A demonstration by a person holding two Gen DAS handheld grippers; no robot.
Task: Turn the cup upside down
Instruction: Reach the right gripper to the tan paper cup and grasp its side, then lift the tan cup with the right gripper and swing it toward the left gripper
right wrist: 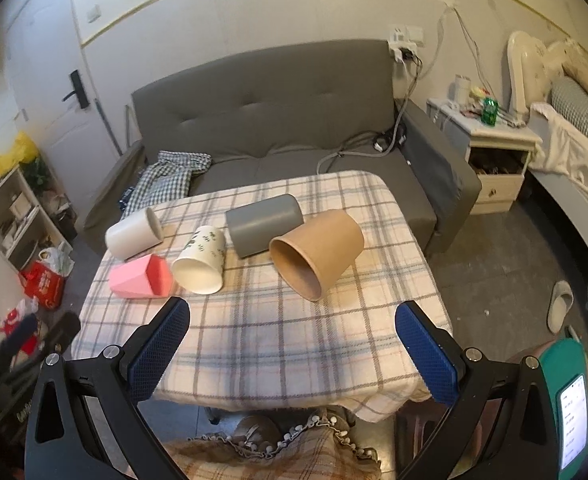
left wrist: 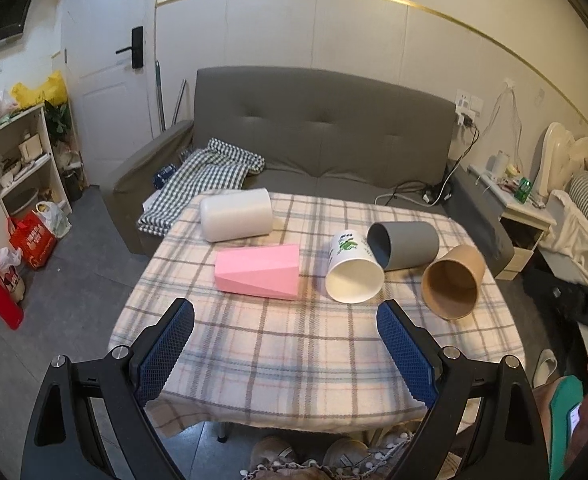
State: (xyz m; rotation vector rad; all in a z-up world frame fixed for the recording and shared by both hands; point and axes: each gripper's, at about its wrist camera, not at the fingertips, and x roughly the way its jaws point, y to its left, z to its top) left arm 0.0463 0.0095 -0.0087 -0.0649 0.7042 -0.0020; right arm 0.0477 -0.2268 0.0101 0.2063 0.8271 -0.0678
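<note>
Several cups lie on their sides on the plaid-covered table (left wrist: pixel 294 344): a white cup (left wrist: pixel 235 220), a pink faceted cup (left wrist: pixel 259 272), a white paper cup with green print (left wrist: pixel 354 268), a grey cup (left wrist: pixel 404 245) and a brown paper cup (left wrist: pixel 452 282). In the right wrist view they show as white (right wrist: pixel 133 238), pink (right wrist: pixel 141 278), printed (right wrist: pixel 199 266), grey (right wrist: pixel 263 224) and brown (right wrist: pixel 318 252). My left gripper (left wrist: pixel 285 322) is open and empty above the table's near edge. My right gripper (right wrist: pixel 294 322) is open and empty, in front of the brown cup.
A grey sofa (left wrist: pixel 326 132) with a checked cloth (left wrist: pixel 201 176) stands behind the table. A shelf unit (left wrist: pixel 21 160) and bags are at the left, a nightstand (right wrist: pixel 494 148) and bed at the right. A slipper (right wrist: pixel 560 306) lies on the floor.
</note>
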